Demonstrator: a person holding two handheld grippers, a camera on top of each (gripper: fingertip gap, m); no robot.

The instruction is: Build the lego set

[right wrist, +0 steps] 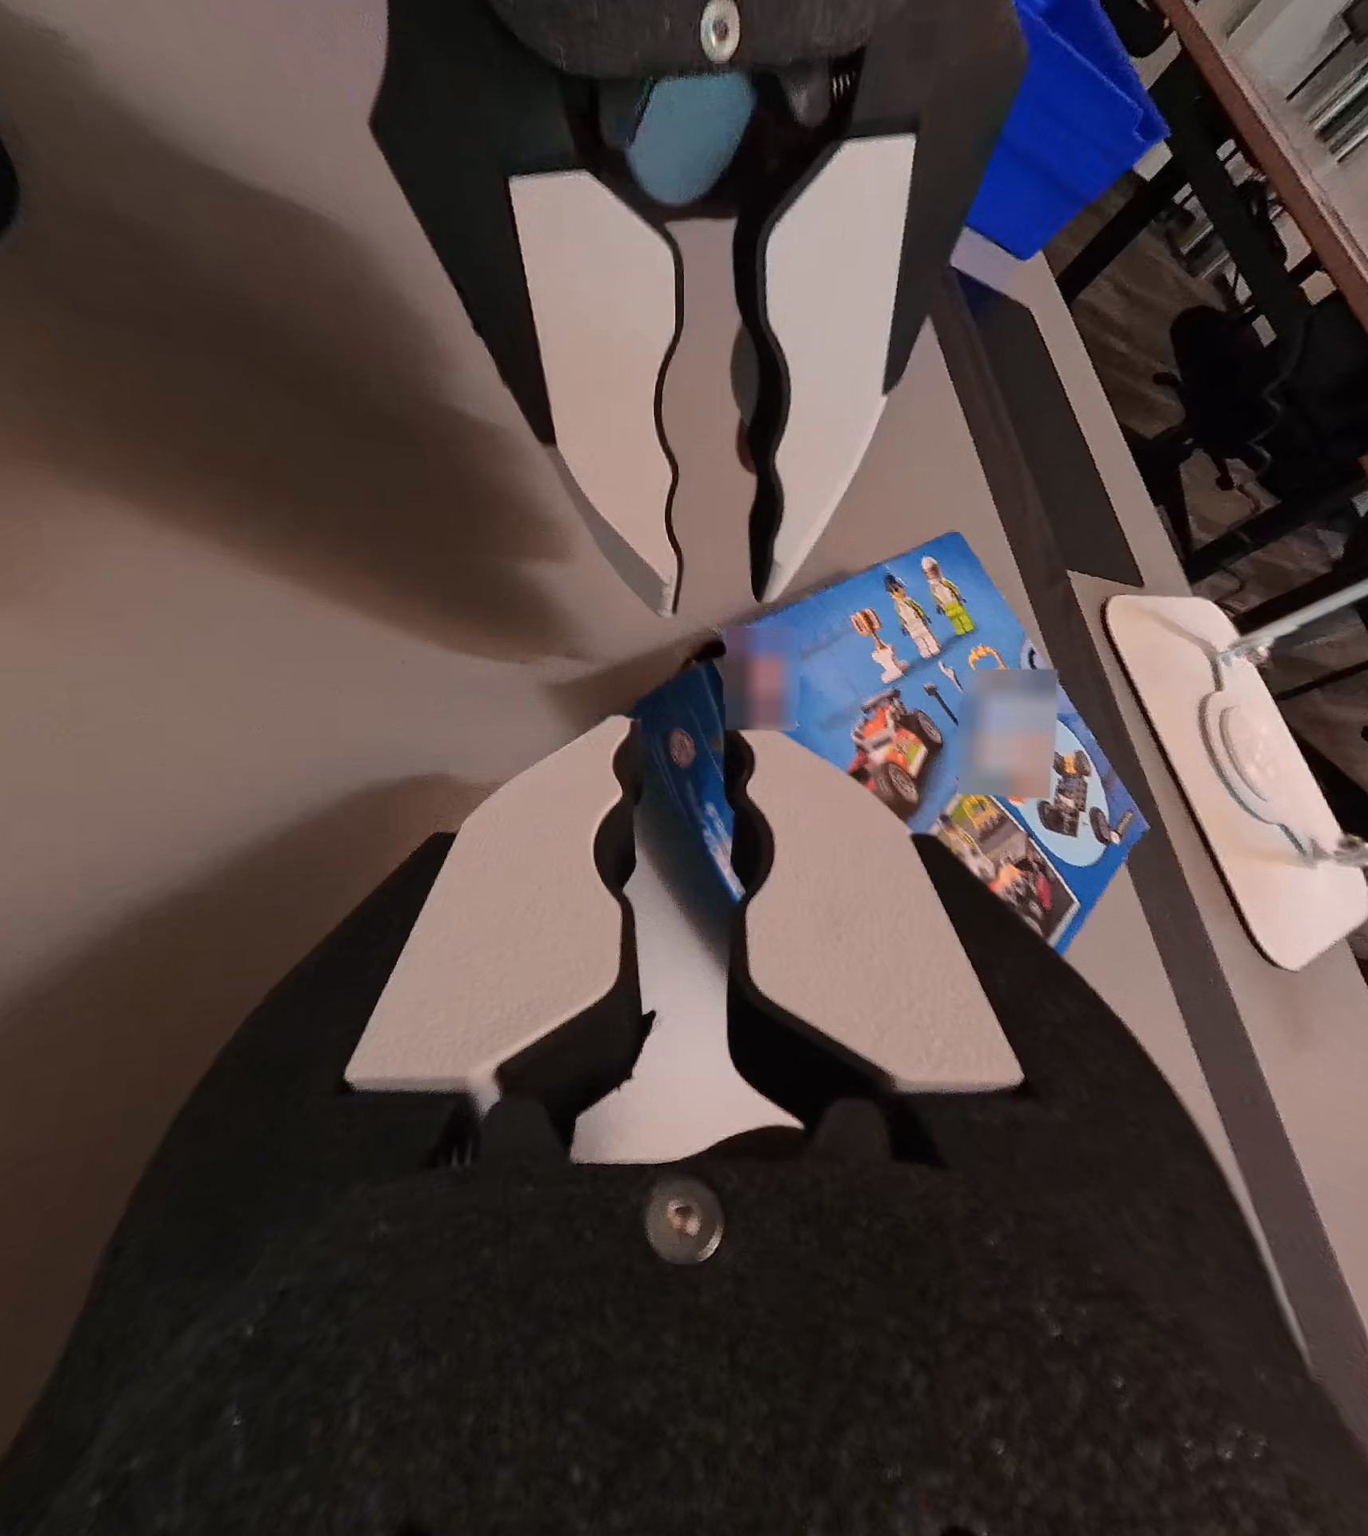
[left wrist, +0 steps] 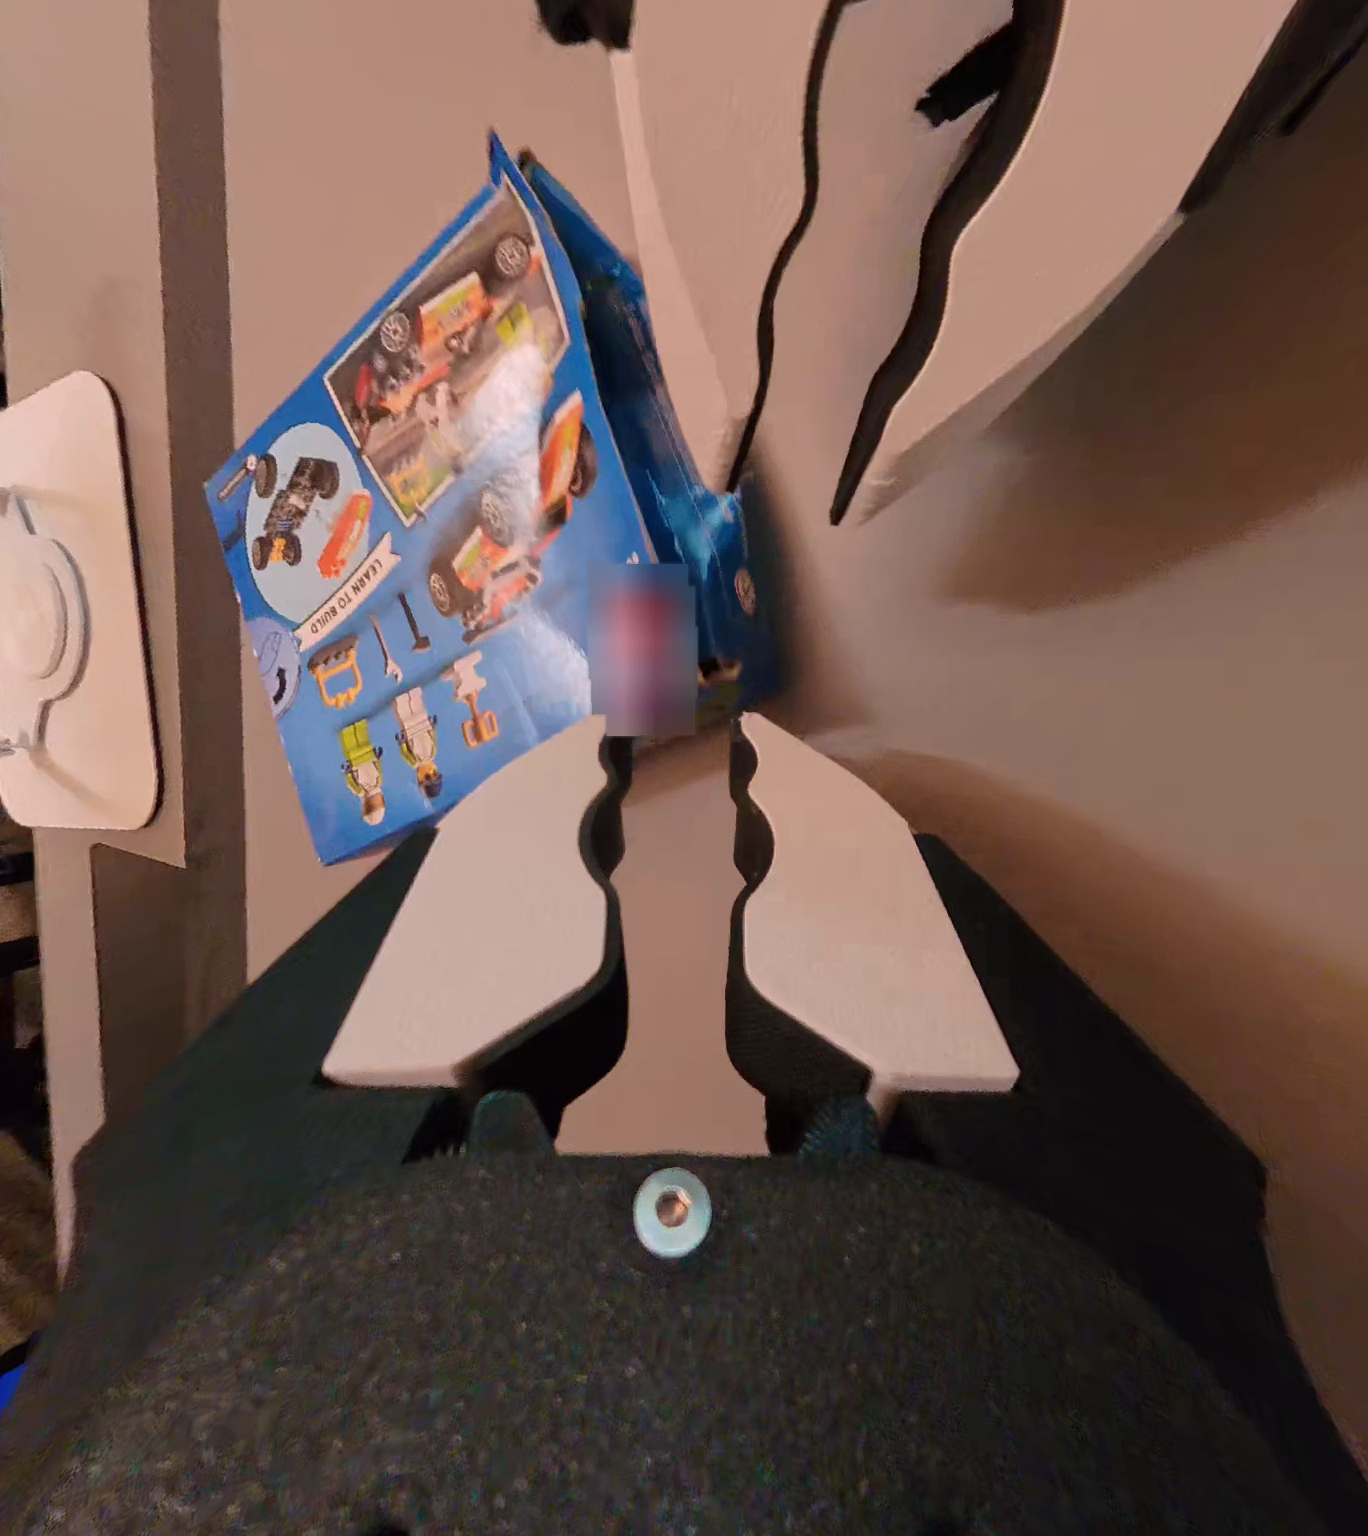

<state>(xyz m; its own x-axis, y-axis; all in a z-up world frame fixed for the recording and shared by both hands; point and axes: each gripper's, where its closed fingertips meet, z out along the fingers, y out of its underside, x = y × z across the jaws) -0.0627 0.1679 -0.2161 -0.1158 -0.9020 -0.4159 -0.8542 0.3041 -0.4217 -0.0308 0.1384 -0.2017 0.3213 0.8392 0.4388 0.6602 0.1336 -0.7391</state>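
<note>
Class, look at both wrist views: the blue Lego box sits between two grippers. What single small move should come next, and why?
Probably ease the left gripper forward onto the near corner of the blue Lego box and close. Its jaws are open just short of that corner, while the right gripper already straddles the box's side edge. Holding both ends would steady the box for opening.

Lego box (right wrist: 872,748) on table (right wrist: 248,748), near table's edge, one corner raised off surface. Mounting plate (right wrist: 1237,781) on same edge, just beside box, farther out. Right gripper (right wrist: 685,748) at box's near side, box end panel between its fingers. Left gripper (right wrist: 714,598) opposite, facing right gripper, tips just beyond box corner, apart from it. Storage bin (right wrist: 1071,125) behind left gripper, off table edge. In left wrist view: box (left wrist: 448,515) ahead of left gripper (left wrist: 672,731), plate (left wrist: 57,598) left of box.
</note>
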